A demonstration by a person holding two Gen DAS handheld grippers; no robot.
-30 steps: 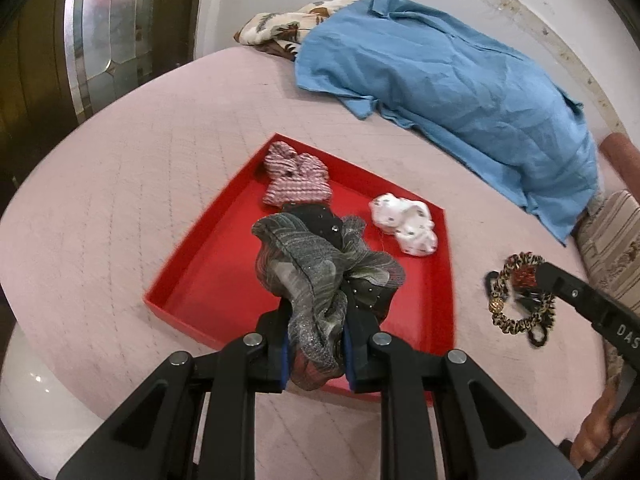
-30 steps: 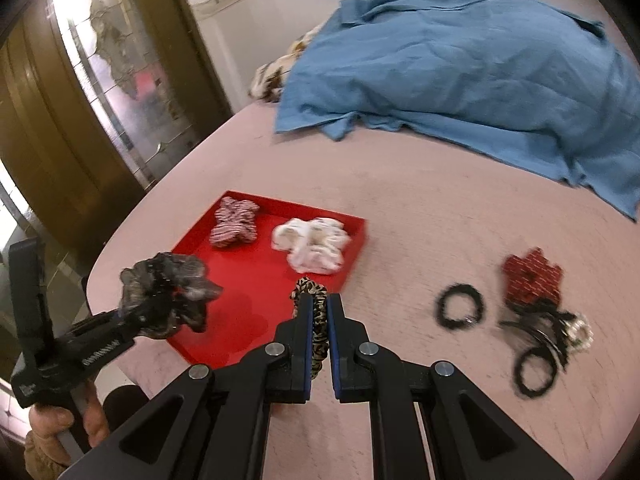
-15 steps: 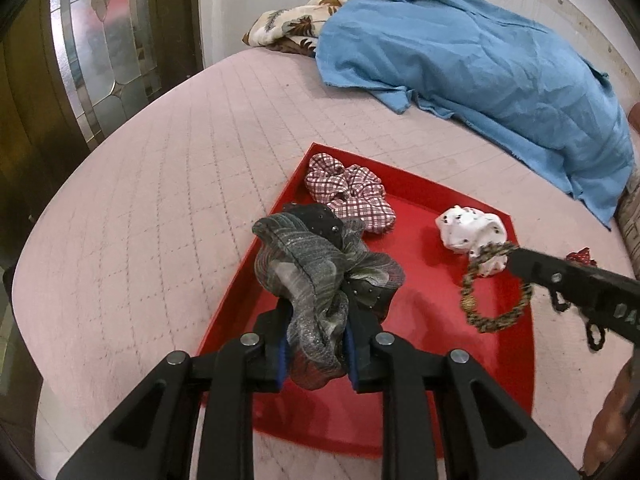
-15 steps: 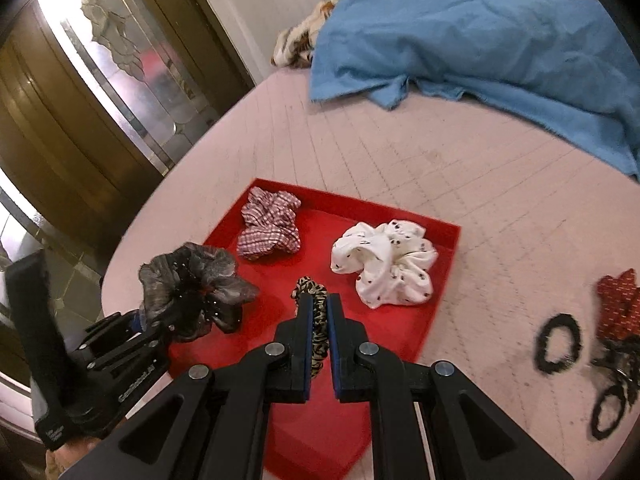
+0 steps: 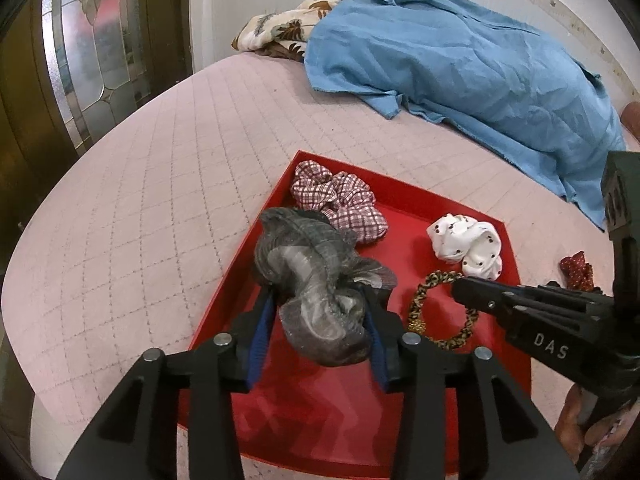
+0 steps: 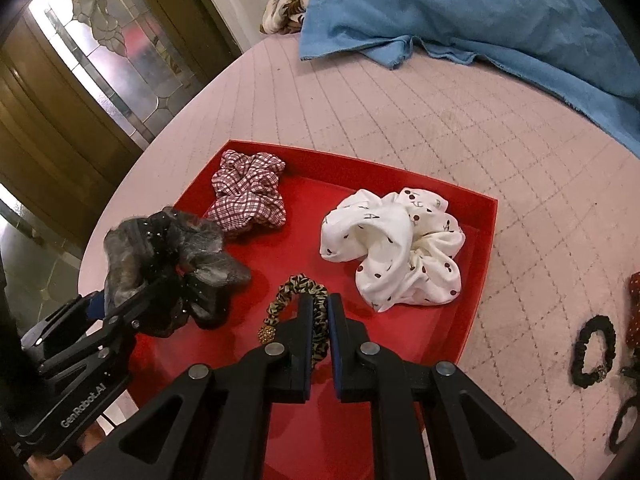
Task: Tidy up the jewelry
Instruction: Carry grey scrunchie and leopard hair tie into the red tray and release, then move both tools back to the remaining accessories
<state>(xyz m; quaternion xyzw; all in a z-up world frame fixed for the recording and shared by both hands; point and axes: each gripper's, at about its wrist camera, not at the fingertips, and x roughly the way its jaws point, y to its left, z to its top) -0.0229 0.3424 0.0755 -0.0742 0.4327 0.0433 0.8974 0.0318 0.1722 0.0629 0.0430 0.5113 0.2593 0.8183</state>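
Both my wrist views: even, fairly bright indoor light, colours true. Daylight glows through leaded glass door [image 6: 116, 40], slightly blown out. Soft shadows under scrunchies on red tray [image 5: 424, 208]. Strong fisheye bend, black vignette in corners. Grey scrunchy [image 5: 316, 276] motion-smeared in left view; quilted bedcover [image 6: 460, 128] sharp.

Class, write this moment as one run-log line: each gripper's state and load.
left gripper: jaws just opening, grey scrunchie between them | right gripper: shut on leopard-print hair tie | both over red tray
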